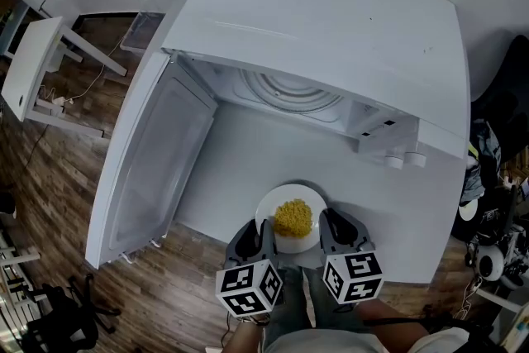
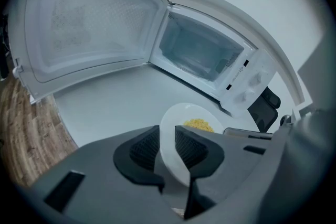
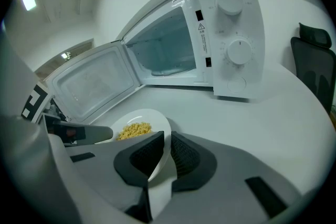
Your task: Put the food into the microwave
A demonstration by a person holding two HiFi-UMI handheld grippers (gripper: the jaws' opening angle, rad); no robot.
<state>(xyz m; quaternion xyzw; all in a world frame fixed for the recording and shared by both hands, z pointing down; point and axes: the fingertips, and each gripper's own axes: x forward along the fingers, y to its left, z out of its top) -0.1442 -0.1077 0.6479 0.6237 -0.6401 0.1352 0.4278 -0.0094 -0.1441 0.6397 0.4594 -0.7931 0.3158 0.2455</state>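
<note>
The white plate [image 1: 281, 198] with its small heap of yellow food [image 1: 293, 217] is at the near edge of the white table [image 1: 248, 145]. It sits in front of the microwave [image 1: 331, 21], whose door [image 1: 153, 161] is swung wide to the left. The left gripper [image 1: 254, 236] is clenched on the plate's left rim and the right gripper [image 1: 337, 229] on its right rim. Each gripper view shows the thin rim pinched between ribbed black pads [image 2: 144, 147]. Whether the plate rests on the table or is just clear of it, I cannot tell.

The plate looks stiff, glazed and probably breakable, and light with so little on it. Its smooth rim may slip in the pads, and the loose food would slide if the plate tips. Opposite rims seem the right place to hold it, keeping it level.

Both grippers lie low and close together just ahead of the person's body. Their jaws point forward toward the open cavity [image 1: 289, 95], with the marker cubes nearest the person.
</note>
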